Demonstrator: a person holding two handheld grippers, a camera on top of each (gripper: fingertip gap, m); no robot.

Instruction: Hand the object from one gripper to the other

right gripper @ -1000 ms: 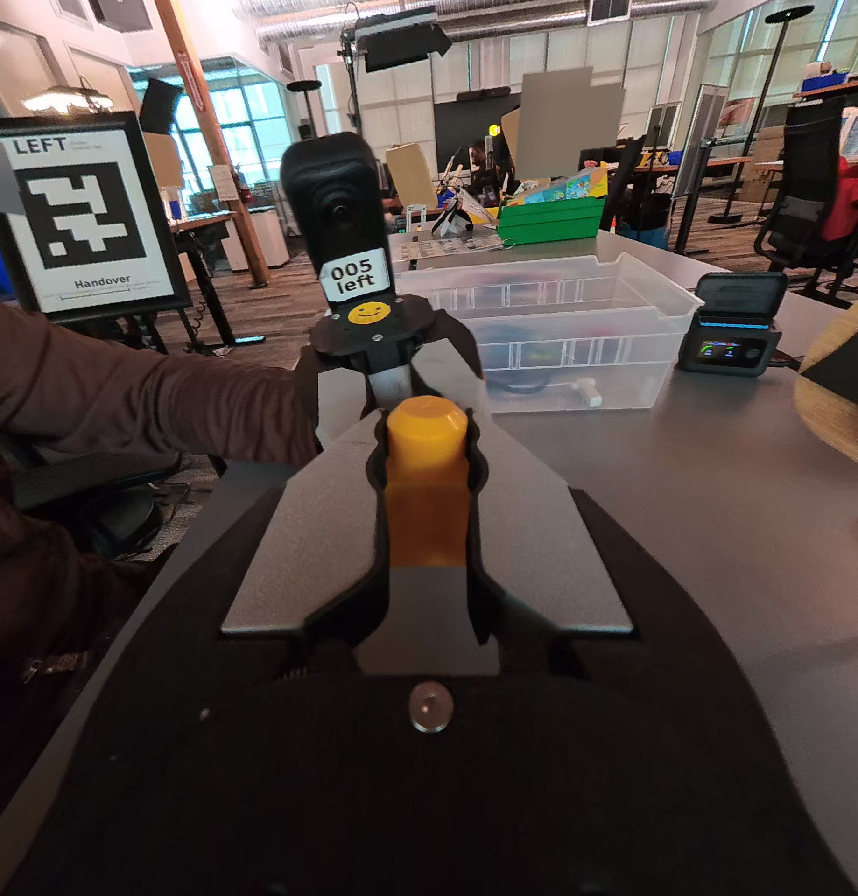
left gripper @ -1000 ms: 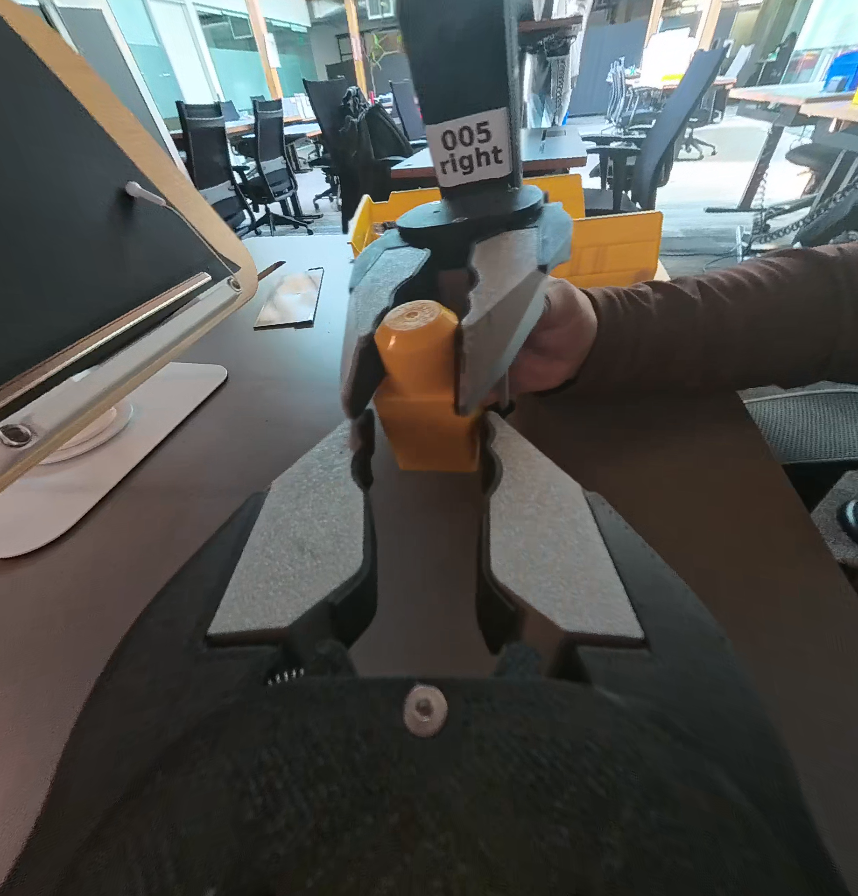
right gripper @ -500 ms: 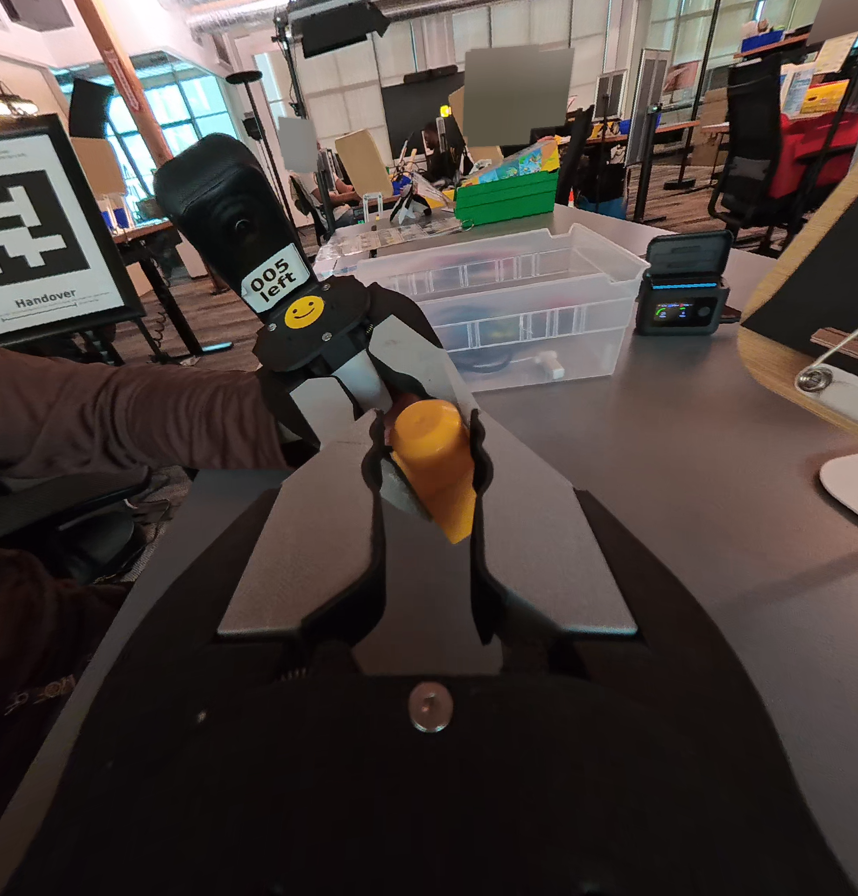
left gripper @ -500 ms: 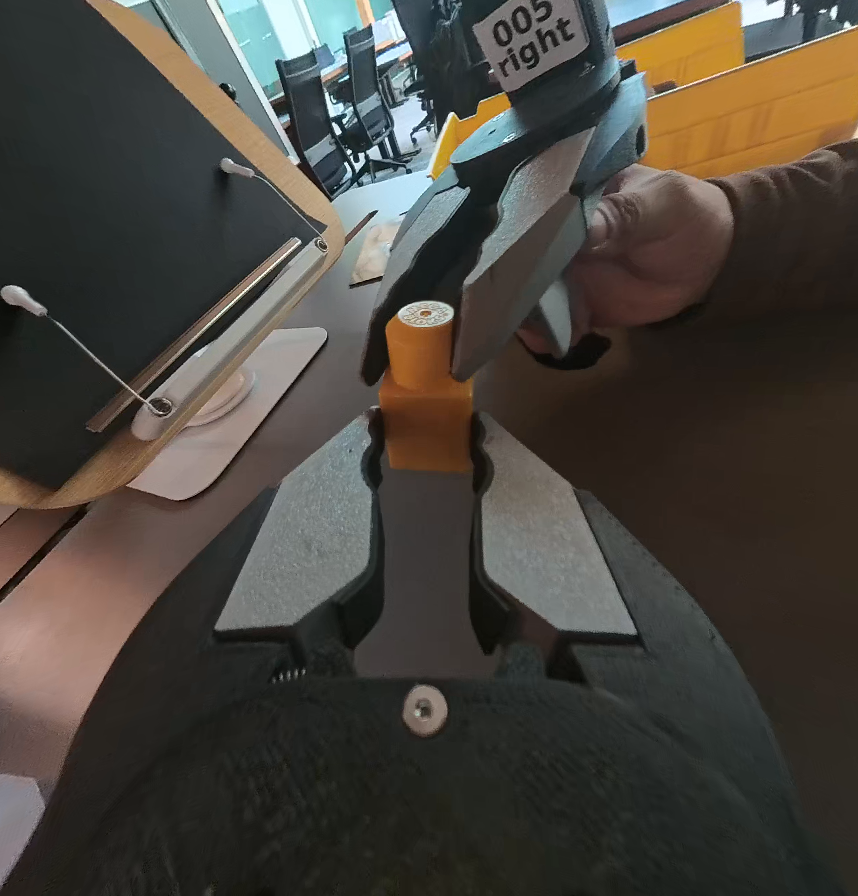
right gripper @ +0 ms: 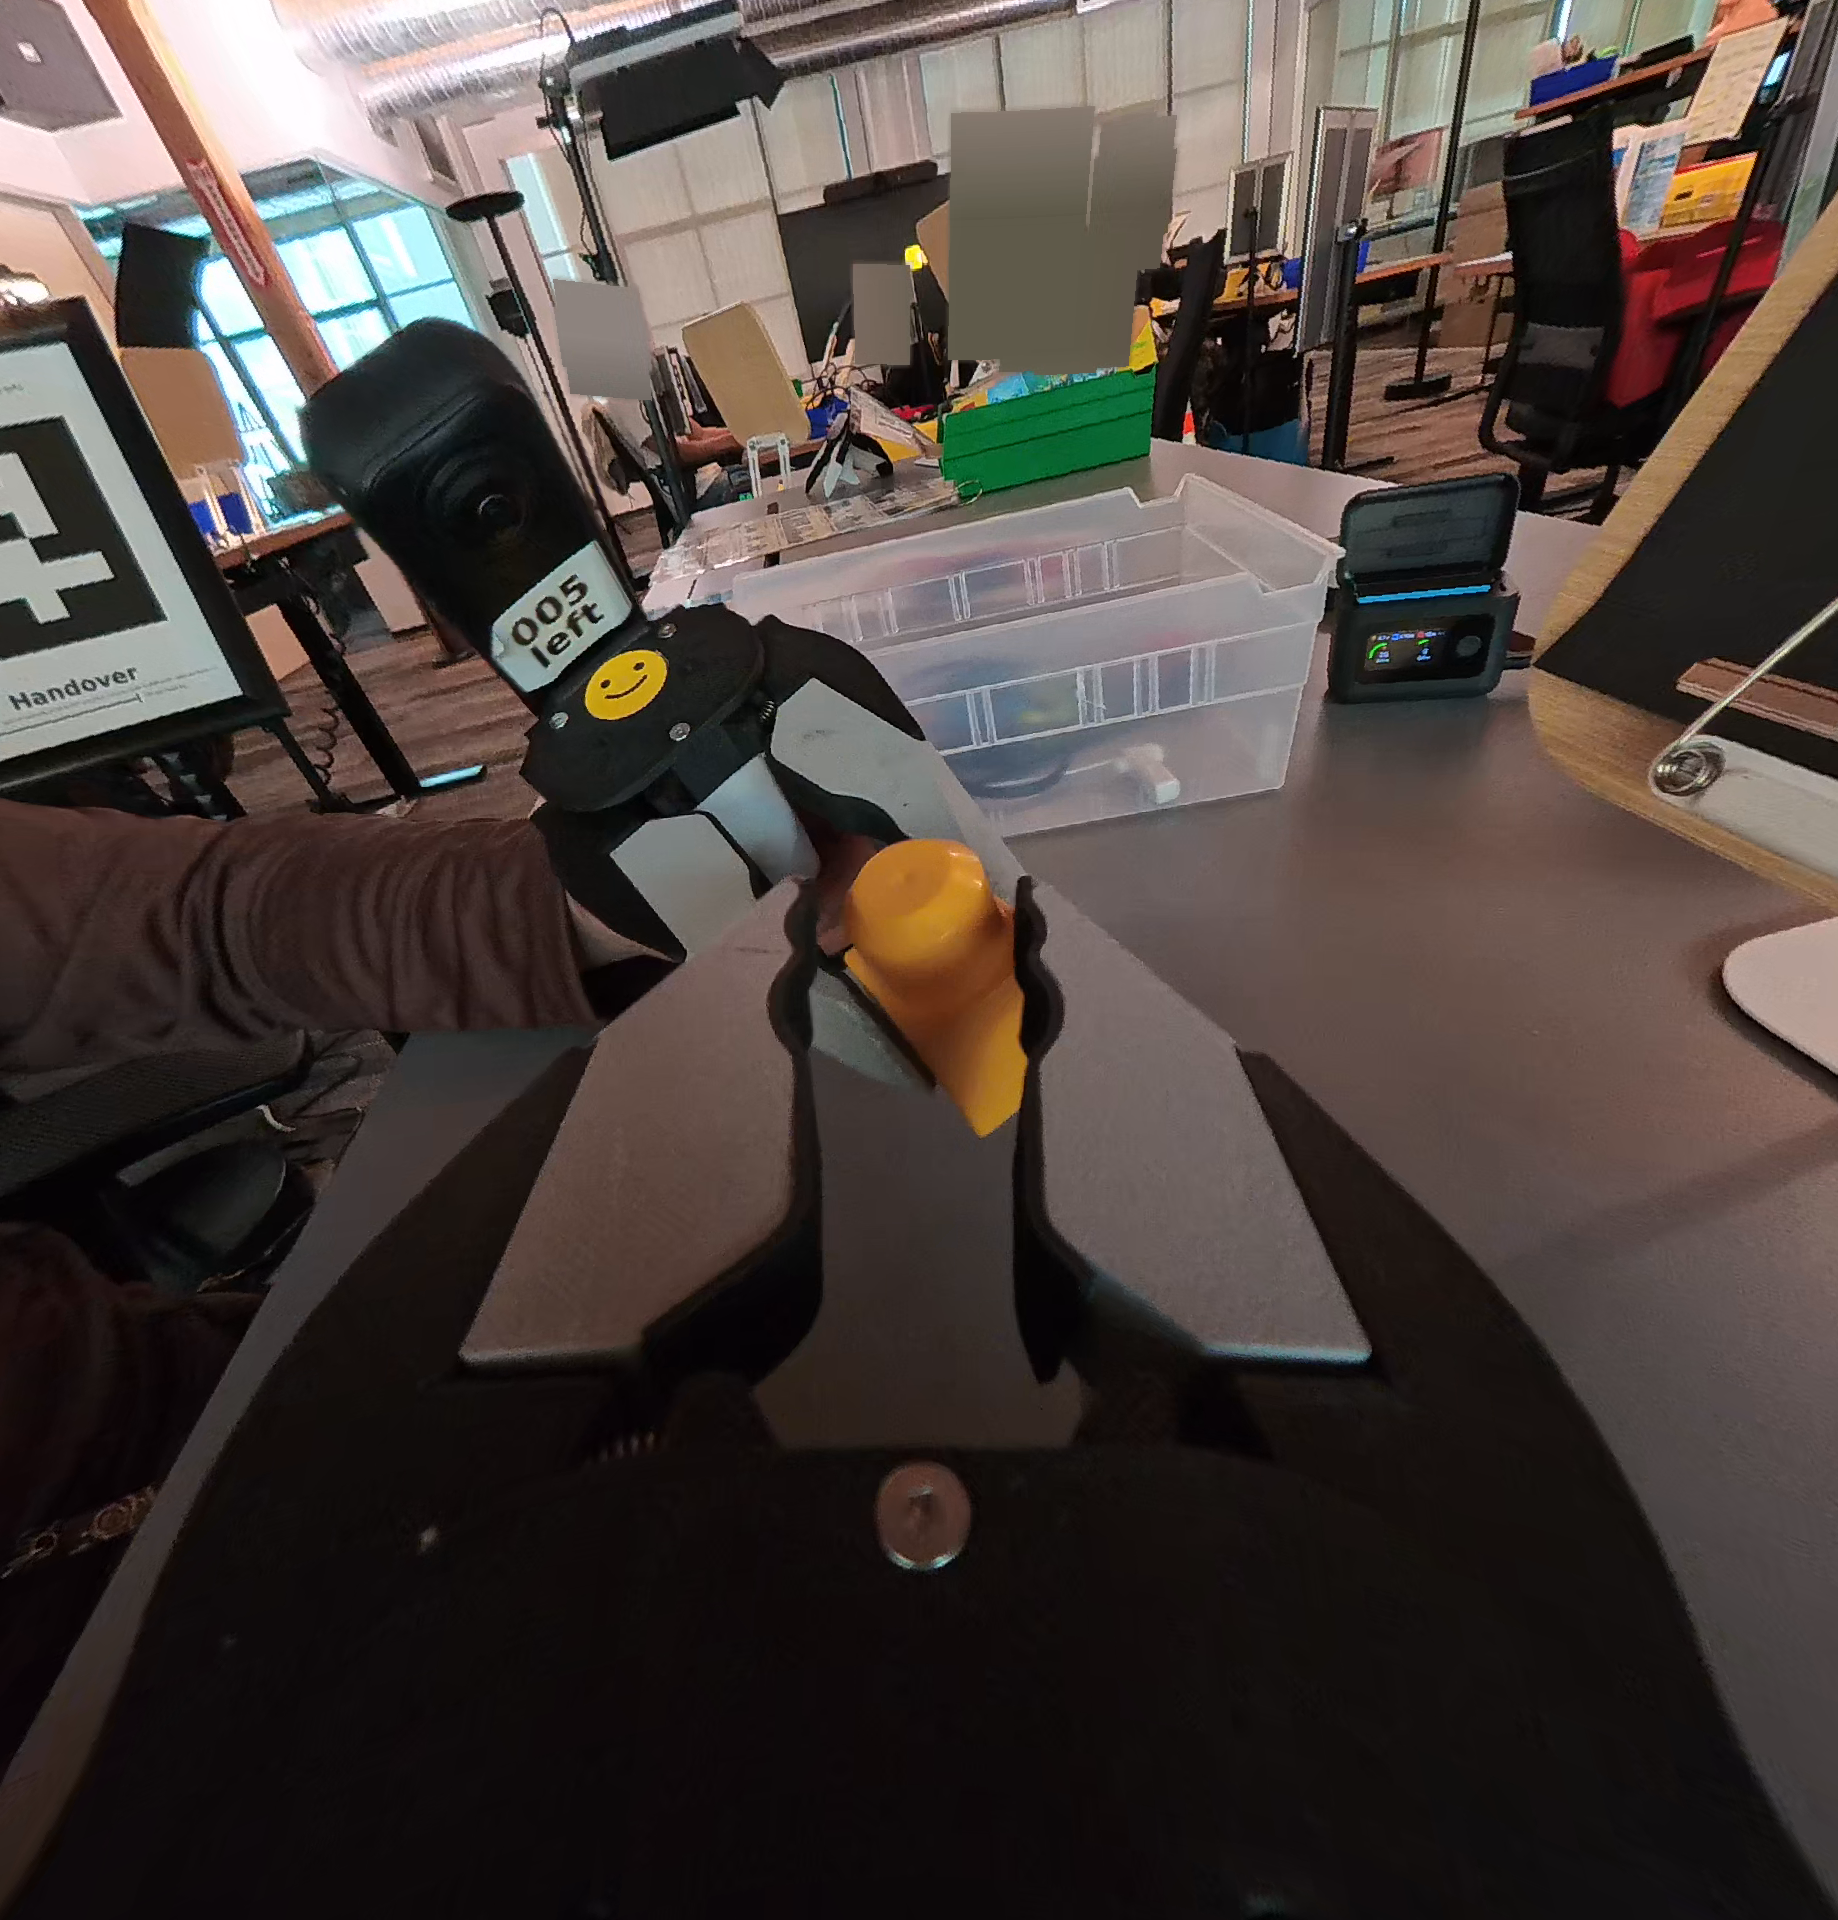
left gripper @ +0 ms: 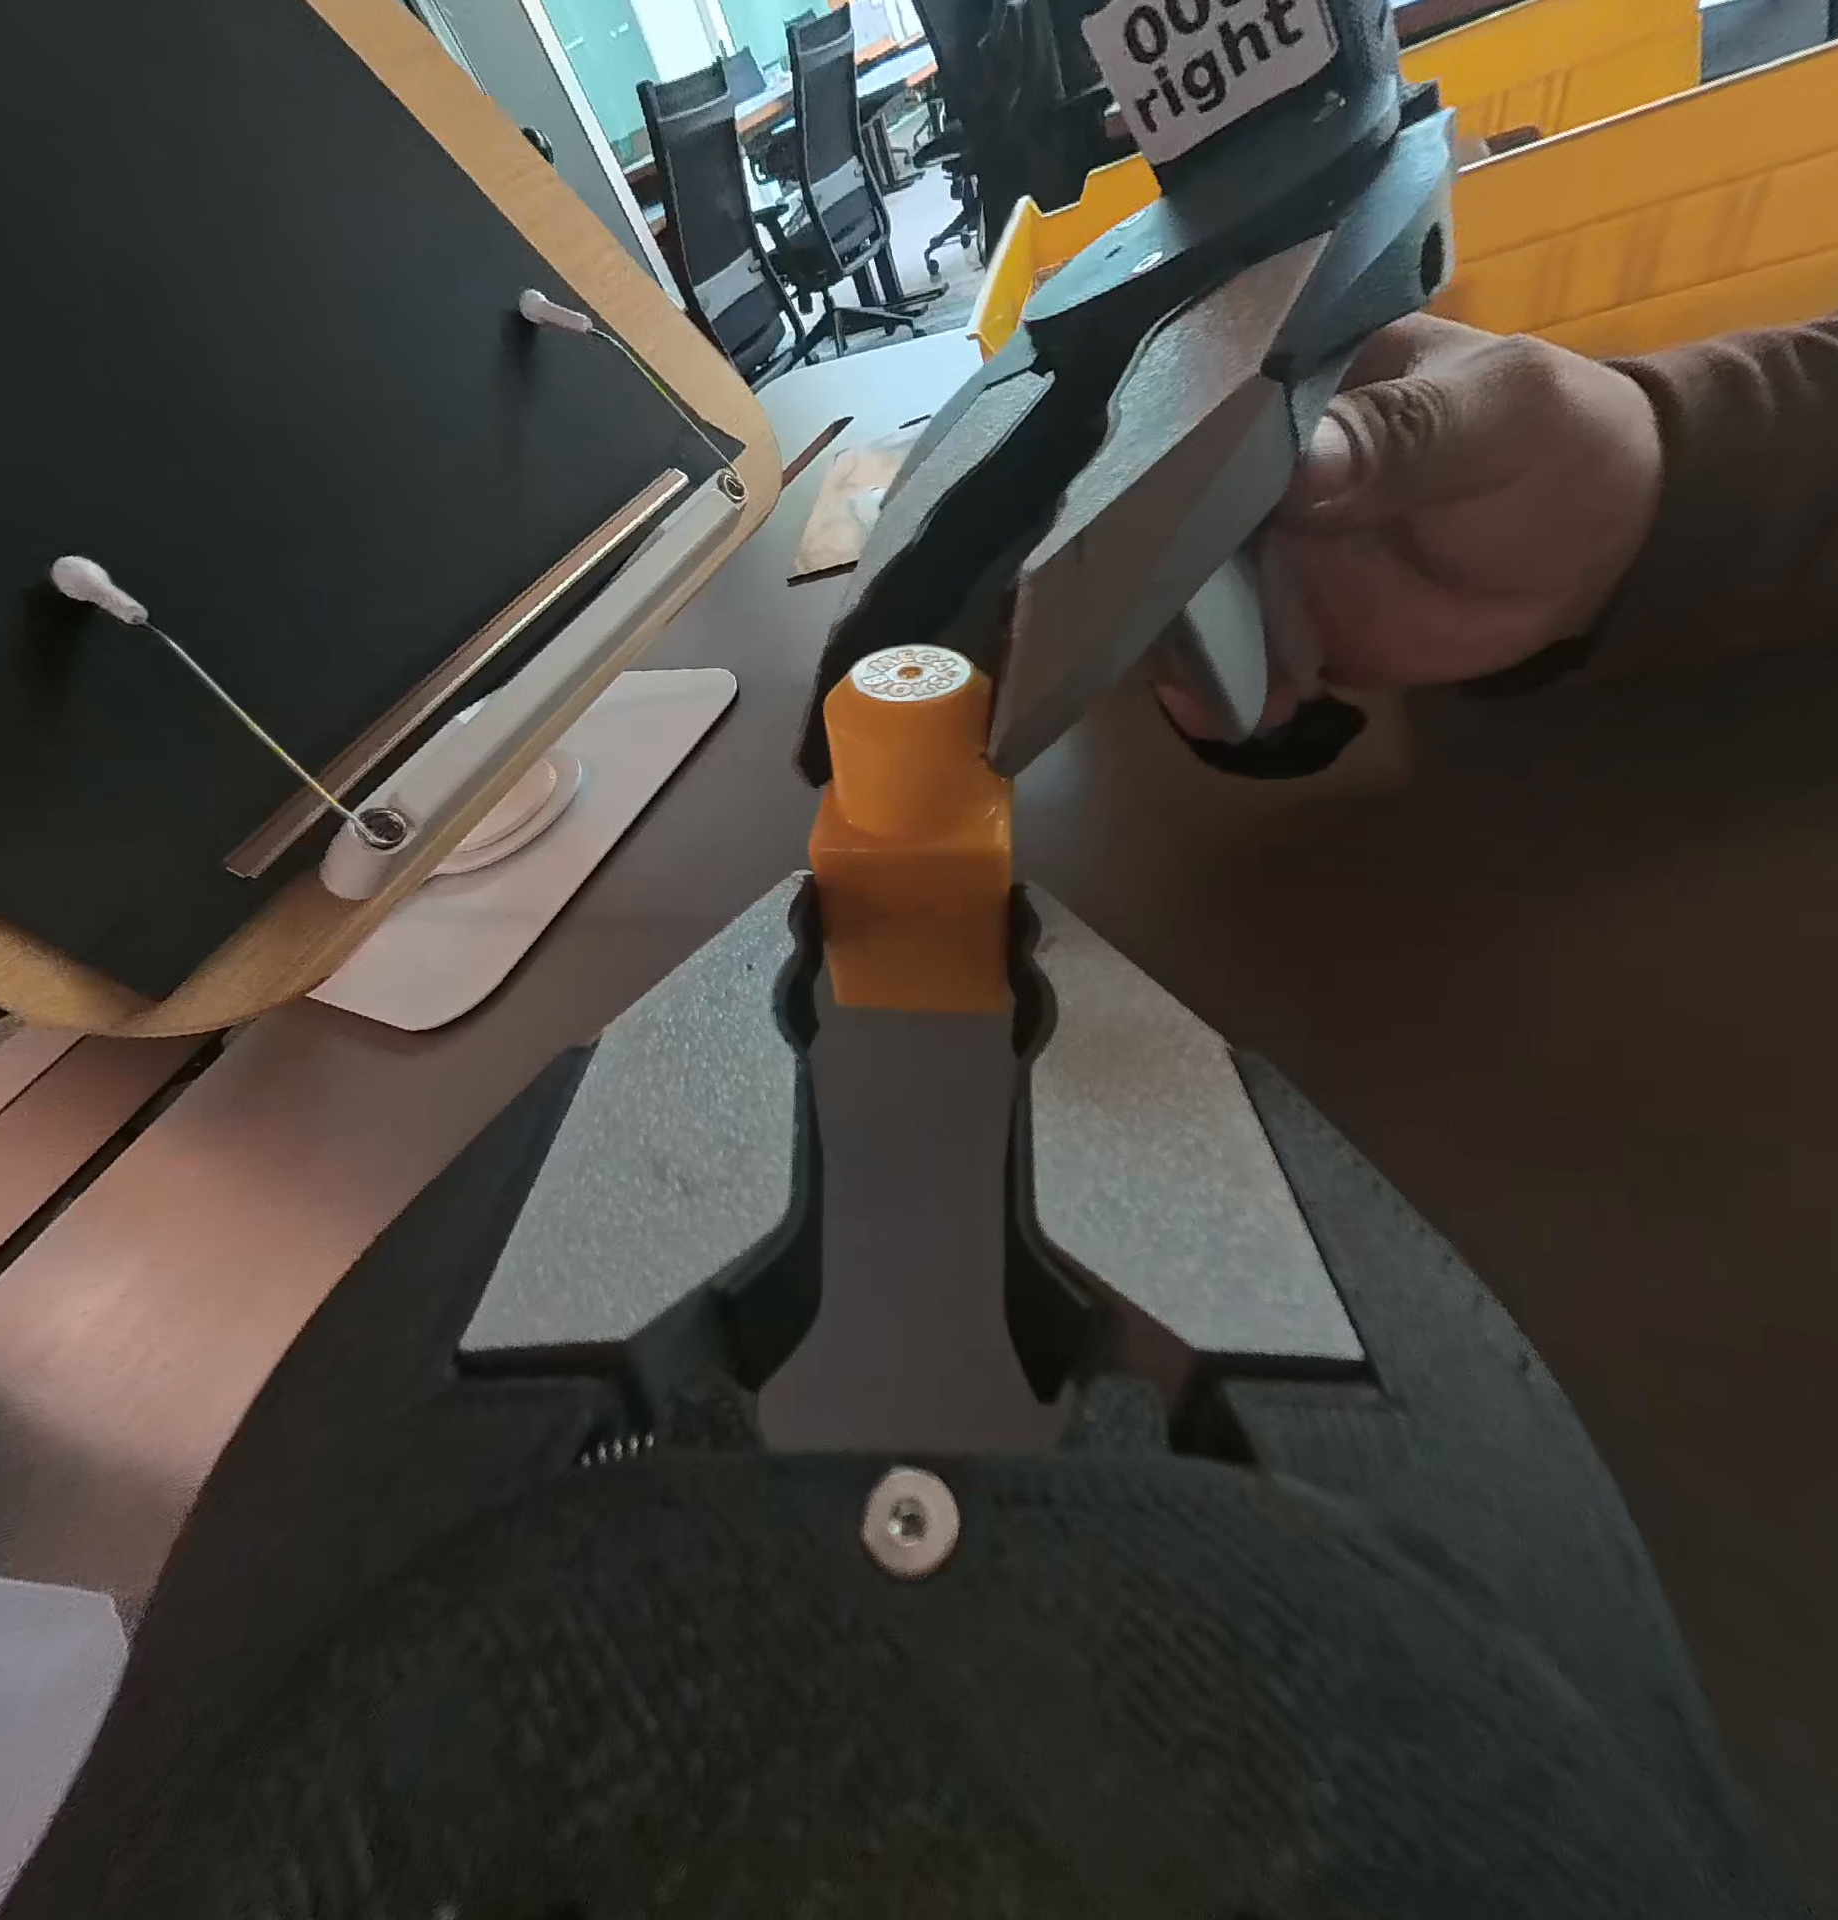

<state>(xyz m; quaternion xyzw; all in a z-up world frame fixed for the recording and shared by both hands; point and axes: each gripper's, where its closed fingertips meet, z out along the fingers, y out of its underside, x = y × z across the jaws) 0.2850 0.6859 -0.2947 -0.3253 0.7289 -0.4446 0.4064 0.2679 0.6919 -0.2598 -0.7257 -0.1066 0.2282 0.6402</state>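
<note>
**Inspector:** Starting with the largest. Surface?

**Assistant:** Desk (left gripper: 1517, 1039), dark and matte. Taken as reference for every placing below.

**Inspector:** Next down?

**Assistant:** Black board (left gripper: 219, 416) with a pale wooden rim, tilted back on a white base standing on the desk, at its left side in the left wrist view. Then a clear plastic bin (right gripper: 1050, 644), standing on the desk towards its far edge in the right wrist view.

**Inspector:** Tools?

**Assistant:** Left gripper (left gripper: 910, 935), raised above the desk, jaws drawn in to a narrow gap and clamped on the square body of the orange toy block (left gripper: 910, 894). Right gripper (right gripper: 910, 935), also above the desk, angled down from above, tips pinched against either side of the block's round stud. Held in a hand (left gripper: 1466, 520) in a brown sleeve.

**Inspector:** Smaller items?

**Assistant:** Small black device (right gripper: 1419, 613) with a lit screen and raised lid, on the desk just beside the bin.

**Inspector:** And the piece itself?

**Assistant:** Clear of the desk, suspended above it, gripped at both ends at once: body in the left claw, stud in the right. Seen tilted in the right wrist view.
</note>
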